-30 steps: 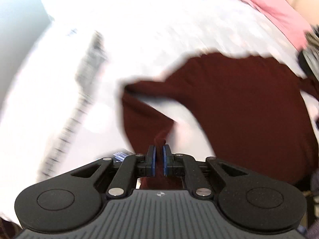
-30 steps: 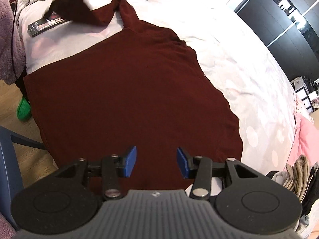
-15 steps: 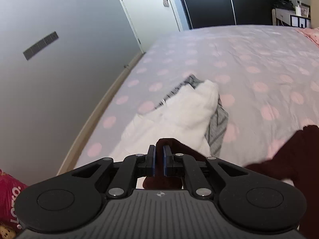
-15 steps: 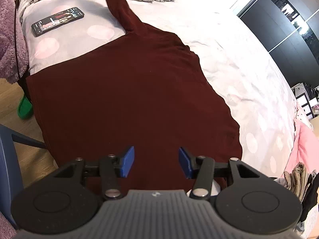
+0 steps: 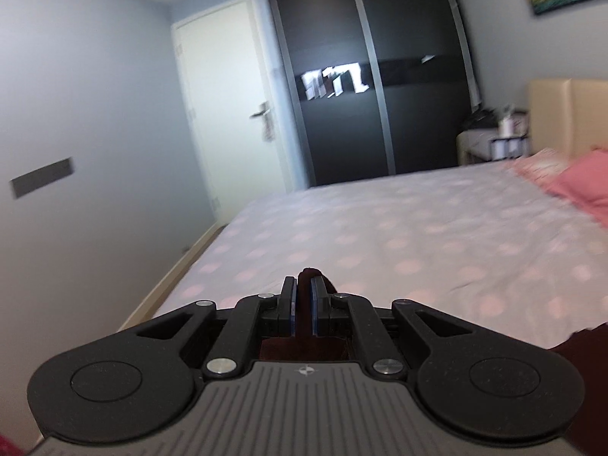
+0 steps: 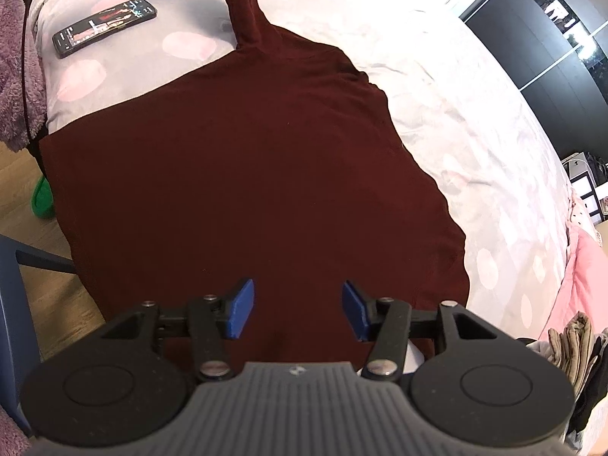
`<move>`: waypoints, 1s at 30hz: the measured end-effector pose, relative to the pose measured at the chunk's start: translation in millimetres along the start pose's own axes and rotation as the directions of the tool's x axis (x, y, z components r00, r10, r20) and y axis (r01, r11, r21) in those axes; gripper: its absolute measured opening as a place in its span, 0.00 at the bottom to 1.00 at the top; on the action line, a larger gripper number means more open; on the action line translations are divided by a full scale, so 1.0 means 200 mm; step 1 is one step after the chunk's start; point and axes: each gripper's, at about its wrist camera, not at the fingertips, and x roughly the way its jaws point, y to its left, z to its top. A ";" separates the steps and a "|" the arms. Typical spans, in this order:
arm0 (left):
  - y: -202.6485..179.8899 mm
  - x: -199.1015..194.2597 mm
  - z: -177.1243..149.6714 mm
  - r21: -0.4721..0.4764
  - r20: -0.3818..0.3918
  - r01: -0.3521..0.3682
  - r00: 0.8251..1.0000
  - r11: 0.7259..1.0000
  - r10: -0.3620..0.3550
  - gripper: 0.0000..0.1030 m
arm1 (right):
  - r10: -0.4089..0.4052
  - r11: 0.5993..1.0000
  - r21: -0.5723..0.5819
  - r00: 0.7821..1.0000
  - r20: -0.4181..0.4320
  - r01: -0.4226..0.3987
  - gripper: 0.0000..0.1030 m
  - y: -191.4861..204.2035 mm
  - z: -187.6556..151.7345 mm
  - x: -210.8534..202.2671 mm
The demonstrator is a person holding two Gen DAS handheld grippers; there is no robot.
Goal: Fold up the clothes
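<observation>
- Maroon shirt is lying flat on the dotted bedsheet, sleeve rising toward 12 o'clock.
- Right gripper is hovering over the hem, jaws just widening, nothing between.
- Left gripper is pinching the maroon cuff.
- Phone is resting at 10 o'clock.

The sweater is dark maroon. The bedsheet under it is pale grey with pink dots. Beside the sweater's sleeve lies a black phone. The gripper pads are blue.
</observation>
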 end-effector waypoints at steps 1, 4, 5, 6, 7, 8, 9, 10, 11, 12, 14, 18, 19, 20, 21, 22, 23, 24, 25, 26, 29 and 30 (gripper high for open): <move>-0.06 -0.01 0.00 0.005 0.013 0.047 0.999 0.999 -0.047 0.05 | 0.000 1.000 -0.002 1.000 -0.002 0.000 0.55 0.00 0.00 0.00; -0.26 -0.03 -0.02 0.047 0.020 0.186 0.982 0.981 -0.187 0.05 | 0.000 1.000 -0.008 1.000 -0.007 0.000 0.56 0.00 0.01 0.02; -0.33 -0.02 -0.04 0.061 0.015 0.224 0.974 0.973 -0.225 0.05 | -0.002 1.000 -0.010 1.000 -0.010 0.002 0.56 0.00 0.01 0.02; -0.39 -0.01 -0.06 0.067 0.005 0.259 0.966 0.964 -0.260 0.05 | -0.003 1.000 -0.012 1.000 -0.013 0.003 0.56 0.00 0.01 0.02; -0.45 0.00 -0.09 0.073 -0.007 0.293 0.956 0.953 -0.294 0.05 | -0.005 1.000 -0.012 1.000 -0.015 0.005 0.56 0.00 0.01 0.03; -0.50 0.00 -0.12 0.066 -0.018 0.322 0.947 0.944 -0.322 0.05 | -0.007 1.000 -0.011 1.000 -0.018 0.007 0.56 -0.01 0.00 0.03; -0.56 0.01 -0.15 0.058 -0.028 0.350 0.937 0.935 -0.349 0.05 | -0.009 1.000 -0.009 1.000 -0.020 0.009 0.56 -0.01 0.00 0.03; -0.61 0.01 -0.19 0.048 -0.047 0.380 0.925 0.924 -0.378 0.05 | -0.012 1.000 -0.006 1.000 -0.022 0.011 0.56 -0.01 0.00 0.03; -0.66 0.02 -0.24 0.037 -0.067 0.410 0.911 0.912 -0.407 0.05 | -0.014 1.000 0.000 1.000 -0.023 0.014 0.56 -0.02 -0.01 0.03; -0.72 0.03 -0.28 0.026 -0.086 0.438 0.896 0.898 -0.435 0.05 | -0.016 1.000 0.006 1.000 -0.025 0.016 0.56 -0.02 -0.01 0.03; -0.84 0.03 -0.40 0.039 -0.132 0.483 0.870 0.875 -0.474 0.05 | -0.021 1.000 0.021 0.999 -0.030 0.022 0.56 -0.04 -0.02 0.04; -1.08 -0.01 -0.68 0.092 -0.255 0.545 0.822 0.833 -0.510 0.05 | -0.019 0.997 0.077 0.999 -0.043 0.022 0.56 -0.08 -0.05 0.05; -1.13 -0.02 -0.75 0.105 -0.288 0.560 0.808 0.822 -0.514 0.05 | -0.013 0.996 0.091 0.999 -0.047 0.017 0.56 -0.08 -0.05 0.06; -1.19 -0.03 -0.83 0.131 -0.320 0.572 0.797 0.810 -0.511 0.05 | -0.005 0.994 0.107 0.999 -0.051 0.010 0.56 -0.09 -0.06 0.07; -1.24 -0.05 -0.91 0.159 -0.349 0.584 0.787 0.796 -0.508 0.05 | 0.005 0.993 0.121 0.999 -0.053 0.001 0.56 -0.10 -0.06 0.07; -1.27 -0.09 -0.97 0.186 -0.370 0.597 0.778 0.780 -0.507 0.05 | 0.017 0.991 0.134 0.998 -0.054 -0.010 0.56 -0.10 -0.06 0.08; -1.30 -0.11 -1.02 0.209 -0.384 0.607 0.772 0.767 -0.507 0.05 | 0.027 0.989 0.144 0.998 -0.054 -0.019 0.56 -0.11 -0.07 0.09; -1.31 -0.12 -1.06 0.217 -0.404 0.622 0.759 0.752 -0.511 0.06 | 0.037 0.988 0.154 0.998 -0.053 -0.028 0.56 -0.11 -0.07 0.09; -1.33 -0.13 -1.09 0.224 -0.424 0.638 0.744 0.737 -0.516 0.05 | 0.044 0.986 0.163 0.998 -0.050 -0.036 0.56 -0.10 -0.07 0.09; -1.34 -0.14 -1.12 0.225 -0.447 0.655 0.727 0.721 -0.521 0.06 | 0.055 0.983 0.175 0.997 -0.046 -0.046 0.56 -0.10 -0.07 0.10; -1.34 -0.17 -1.17 0.231 -0.490 0.688 0.693 0.688 -0.528 0.13 | 0.101 0.971 0.219 0.995 -0.016 -0.095 0.56 -0.10 -0.06 0.10; -1.33 -0.18 -1.18 0.235 -0.496 0.691 0.690 0.683 -0.527 0.20 | 0.118 0.966 0.233 0.993 -0.004 -0.114 0.56 -0.09 -0.06 0.11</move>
